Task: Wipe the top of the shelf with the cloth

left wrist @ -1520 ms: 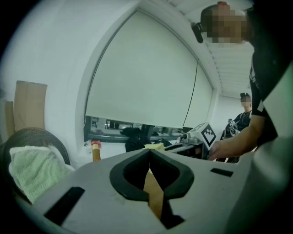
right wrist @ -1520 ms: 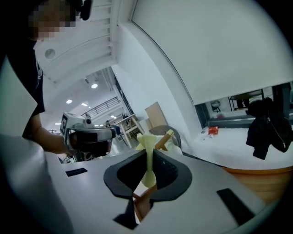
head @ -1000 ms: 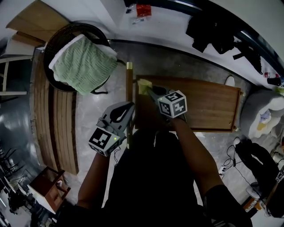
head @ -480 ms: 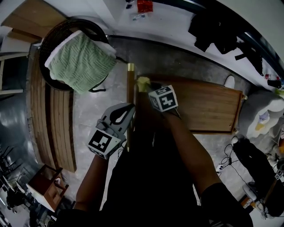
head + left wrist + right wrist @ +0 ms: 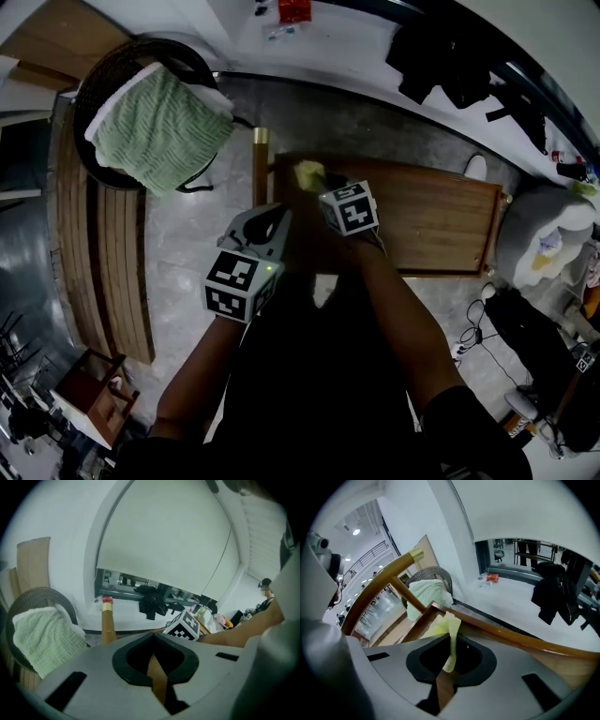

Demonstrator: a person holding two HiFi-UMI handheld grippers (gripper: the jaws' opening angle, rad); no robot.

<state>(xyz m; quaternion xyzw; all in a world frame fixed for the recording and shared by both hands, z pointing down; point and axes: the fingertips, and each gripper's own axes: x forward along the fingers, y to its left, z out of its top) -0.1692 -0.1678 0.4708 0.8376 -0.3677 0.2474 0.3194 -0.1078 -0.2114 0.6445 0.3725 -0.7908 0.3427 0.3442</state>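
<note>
The shelf's brown wooden top (image 5: 431, 220) lies across the middle of the head view. A small yellow cloth (image 5: 307, 173) rests on its far left corner. My right gripper (image 5: 321, 189) is shut on that cloth (image 5: 449, 634), which hangs pinched between the jaws above the wood (image 5: 506, 639). My left gripper (image 5: 270, 219) hovers just left of it by the shelf's left edge, its jaws (image 5: 153, 637) shut with nothing in them. An upright wooden post (image 5: 260, 164) stands beside that edge.
A round wicker basket (image 5: 103, 84) holding a green towel (image 5: 159, 117) sits at the far left, next to a slatted wooden bench (image 5: 103, 253). Dark clothes (image 5: 450, 56) lie beyond the shelf. A white bag (image 5: 548, 244) and cables are at the right.
My right gripper has slid a little left along the shelf top, keeping the cloth by the corner. The left gripper has drawn closer to the right one.
</note>
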